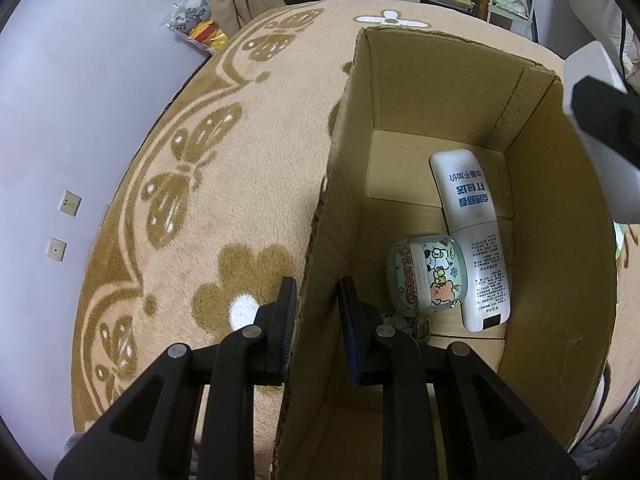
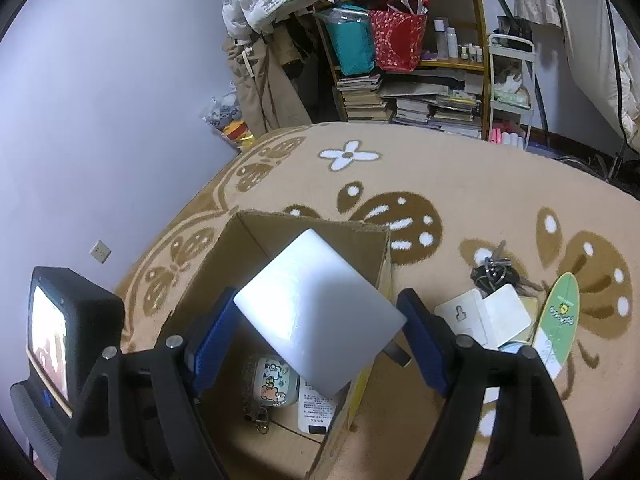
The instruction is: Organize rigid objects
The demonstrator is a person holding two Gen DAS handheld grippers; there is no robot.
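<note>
Cardboard box (image 1: 560,240) on carpet (image 1: 240,160), one, clamped at its wall by left tool (image 1: 316,316); held two items. One white block (image 2: 316,316) gripped in right tool (image 2: 320,320), hiding part of box.

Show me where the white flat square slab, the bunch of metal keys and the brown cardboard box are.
white flat square slab (image 2: 318,320), right wrist view, middle of its top face
bunch of metal keys (image 2: 494,270), right wrist view, the dark key ring
brown cardboard box (image 1: 560,248), left wrist view, inner right wall
</note>
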